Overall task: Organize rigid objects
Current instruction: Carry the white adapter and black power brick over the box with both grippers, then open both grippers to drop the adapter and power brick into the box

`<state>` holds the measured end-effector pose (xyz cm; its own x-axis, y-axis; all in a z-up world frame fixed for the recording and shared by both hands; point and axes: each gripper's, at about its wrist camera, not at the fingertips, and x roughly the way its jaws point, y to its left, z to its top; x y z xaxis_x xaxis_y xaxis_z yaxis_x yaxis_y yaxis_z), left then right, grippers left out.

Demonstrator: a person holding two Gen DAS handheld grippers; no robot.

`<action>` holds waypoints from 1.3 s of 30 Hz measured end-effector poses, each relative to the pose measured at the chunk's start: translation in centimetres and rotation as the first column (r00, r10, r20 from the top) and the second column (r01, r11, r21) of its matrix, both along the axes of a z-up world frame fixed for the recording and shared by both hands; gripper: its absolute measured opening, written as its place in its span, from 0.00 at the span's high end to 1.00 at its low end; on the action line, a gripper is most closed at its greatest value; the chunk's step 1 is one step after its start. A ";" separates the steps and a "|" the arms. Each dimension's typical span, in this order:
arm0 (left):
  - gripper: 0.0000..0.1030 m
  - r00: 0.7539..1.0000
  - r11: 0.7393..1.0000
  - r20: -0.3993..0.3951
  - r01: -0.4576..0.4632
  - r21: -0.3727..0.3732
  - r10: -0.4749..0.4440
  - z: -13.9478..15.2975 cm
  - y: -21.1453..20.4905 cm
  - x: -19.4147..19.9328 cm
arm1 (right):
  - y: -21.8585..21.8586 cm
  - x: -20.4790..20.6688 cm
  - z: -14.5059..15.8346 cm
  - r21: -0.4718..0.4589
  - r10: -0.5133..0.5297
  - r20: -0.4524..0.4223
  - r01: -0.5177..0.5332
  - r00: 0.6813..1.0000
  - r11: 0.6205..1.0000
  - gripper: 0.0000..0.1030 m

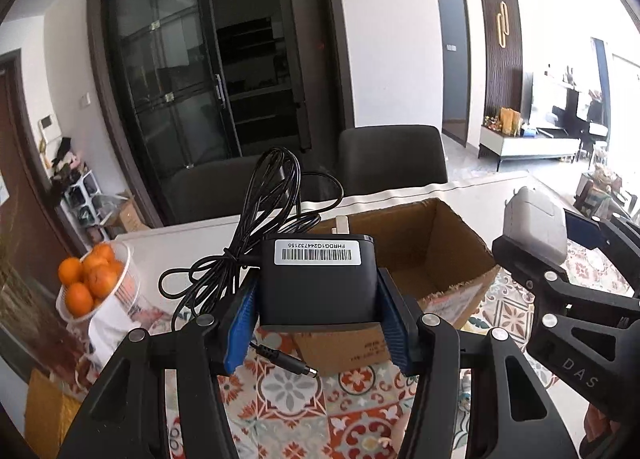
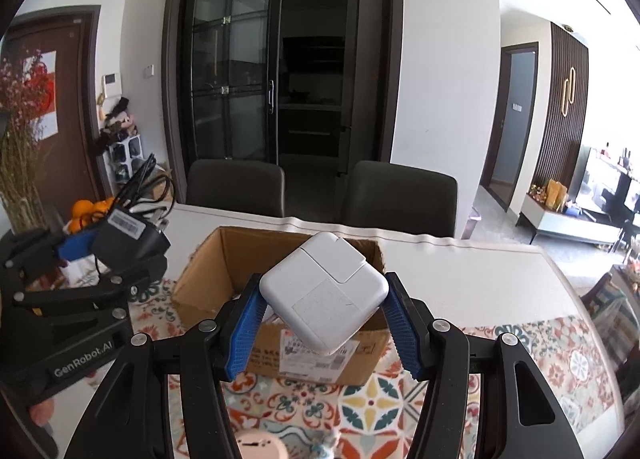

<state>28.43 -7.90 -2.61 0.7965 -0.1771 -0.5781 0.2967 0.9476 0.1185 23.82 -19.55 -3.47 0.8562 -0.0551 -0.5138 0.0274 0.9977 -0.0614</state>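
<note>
Left tongs [image 1: 318,323] grasping black adapter [image 1: 318,283]; right tongs [image 2: 322,323] grasping white charger [image 2: 324,295]. Centre each over cardboard box [image 2: 224,259] before releasing; mind trailing cable [image 1: 264,211].

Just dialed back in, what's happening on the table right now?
A person is holding two grippers over an open cardboard box. The left gripper is shut on a black power adapter with its cable trailing. The right gripper is shut on a white charger. Neither item is in the box yet.
</note>
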 end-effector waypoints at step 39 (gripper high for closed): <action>0.38 0.969 0.988 -0.219 0.132 0.082 -0.112 -5.0 -5.4 10.5 | -5.1 11.4 -5.4 0.056 -0.009 -0.243 0.024 0.970 0.998 0.44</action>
<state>38.96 -13.31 -7.65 0.6290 -0.2010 -0.7509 0.4374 0.8901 0.1281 35.21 -24.69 -8.84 0.7045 -0.0323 -0.7089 0.0352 0.9993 -0.0106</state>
